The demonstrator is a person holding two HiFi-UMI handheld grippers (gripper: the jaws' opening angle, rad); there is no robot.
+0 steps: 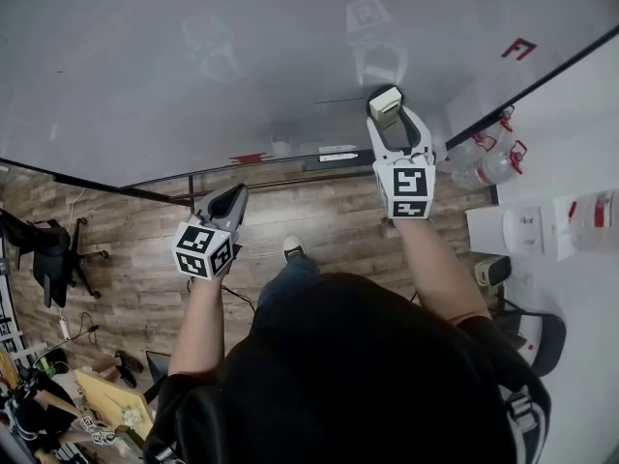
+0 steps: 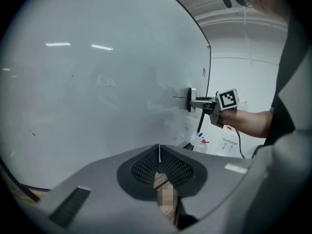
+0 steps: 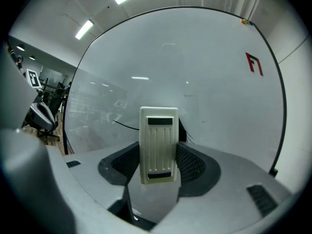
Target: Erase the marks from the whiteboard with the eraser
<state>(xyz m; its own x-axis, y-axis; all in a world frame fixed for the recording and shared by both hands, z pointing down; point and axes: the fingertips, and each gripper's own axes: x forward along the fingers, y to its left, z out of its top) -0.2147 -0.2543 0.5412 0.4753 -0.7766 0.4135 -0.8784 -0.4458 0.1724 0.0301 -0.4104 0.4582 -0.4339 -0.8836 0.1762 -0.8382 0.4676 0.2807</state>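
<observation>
The whiteboard (image 1: 193, 56) fills the top of the head view. My right gripper (image 1: 389, 116) is shut on a cream plastic eraser (image 1: 385, 104) whose face lies against the board. In the right gripper view the eraser (image 3: 158, 145) stands upright between the jaws, and a thin black line (image 3: 126, 125) runs left from behind it. A red mark (image 3: 253, 63) sits high on the board's right side. From the left gripper view, the eraser (image 2: 193, 100) presses on the whiteboard (image 2: 97, 82) beside a short black line (image 2: 178, 97). My left gripper (image 1: 230, 204) hangs lower, off the board, shut and empty.
A marker ledge (image 1: 329, 158) runs under the board with a red item (image 1: 250, 159) on it. Clear spray bottles (image 1: 484, 162) and a white table (image 1: 580, 114) stand at the right. An office chair (image 1: 48, 254) sits on the wooden floor at the left.
</observation>
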